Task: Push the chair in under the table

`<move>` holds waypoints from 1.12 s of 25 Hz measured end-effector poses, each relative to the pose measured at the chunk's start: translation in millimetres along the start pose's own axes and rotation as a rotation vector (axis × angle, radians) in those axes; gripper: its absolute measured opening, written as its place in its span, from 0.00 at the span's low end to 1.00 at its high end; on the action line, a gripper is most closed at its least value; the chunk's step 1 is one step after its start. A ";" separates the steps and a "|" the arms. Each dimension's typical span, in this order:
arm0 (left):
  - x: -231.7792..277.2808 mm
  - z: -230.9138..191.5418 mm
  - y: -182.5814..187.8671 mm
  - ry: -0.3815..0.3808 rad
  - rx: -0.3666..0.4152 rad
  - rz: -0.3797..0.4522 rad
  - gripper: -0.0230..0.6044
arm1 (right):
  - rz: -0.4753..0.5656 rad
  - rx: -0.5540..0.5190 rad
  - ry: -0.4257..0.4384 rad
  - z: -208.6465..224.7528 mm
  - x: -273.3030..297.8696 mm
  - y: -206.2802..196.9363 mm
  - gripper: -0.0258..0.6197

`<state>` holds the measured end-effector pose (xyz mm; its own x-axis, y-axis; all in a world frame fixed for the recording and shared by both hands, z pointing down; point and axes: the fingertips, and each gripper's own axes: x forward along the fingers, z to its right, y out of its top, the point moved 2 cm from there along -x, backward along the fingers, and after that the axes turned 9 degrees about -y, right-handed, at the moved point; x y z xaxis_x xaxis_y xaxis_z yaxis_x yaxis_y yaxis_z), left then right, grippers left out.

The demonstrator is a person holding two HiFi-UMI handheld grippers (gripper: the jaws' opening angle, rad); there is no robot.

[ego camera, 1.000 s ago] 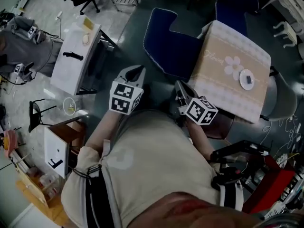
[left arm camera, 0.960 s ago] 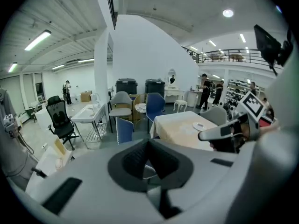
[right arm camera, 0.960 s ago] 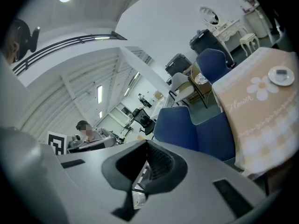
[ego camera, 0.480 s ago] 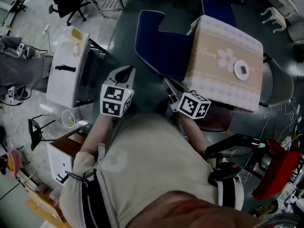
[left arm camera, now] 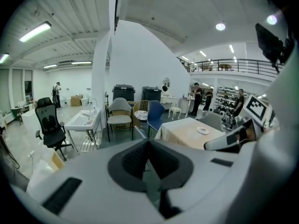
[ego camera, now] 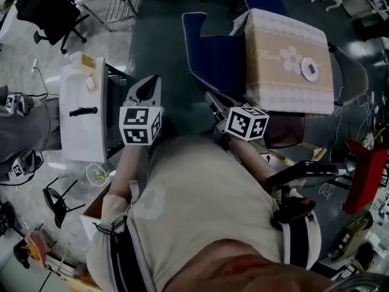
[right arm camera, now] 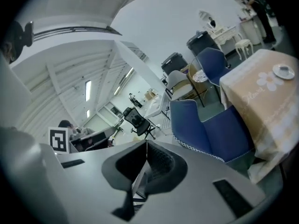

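Jaws together; chair (ego camera: 220,61) seemingly toward table (ego camera: 275,72).

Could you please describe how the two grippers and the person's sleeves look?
The left gripper and the right gripper both have light grey shells, with dark ribbed pads set in a V-shaped recess. Each carries a white cube printed with black square markers. The person wears a pale short-sleeved shirt. No cables show on the grippers.
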<state>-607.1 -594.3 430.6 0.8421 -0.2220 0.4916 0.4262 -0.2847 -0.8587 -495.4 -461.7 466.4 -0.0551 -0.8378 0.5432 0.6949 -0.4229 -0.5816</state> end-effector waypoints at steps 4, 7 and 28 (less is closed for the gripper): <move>-12.7 -50.7 -6.8 -0.037 -0.019 -0.001 0.05 | 0.013 -0.051 -0.058 -41.5 35.1 -6.3 0.06; -23.7 -78.3 -13.2 -0.068 -0.017 -0.009 0.05 | -0.004 -0.034 -0.082 -65.4 57.5 -17.6 0.06; 30.4 -122.5 20.0 -0.152 0.076 -0.105 0.05 | -0.033 0.002 -0.072 -78.6 134.9 26.3 0.06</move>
<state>-613.6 -721.0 446.2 0.8293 -0.0495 0.5566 0.5335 -0.2264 -0.8149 -540.9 -612.9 476.8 -0.0261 -0.7964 0.6042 0.6949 -0.4489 -0.5617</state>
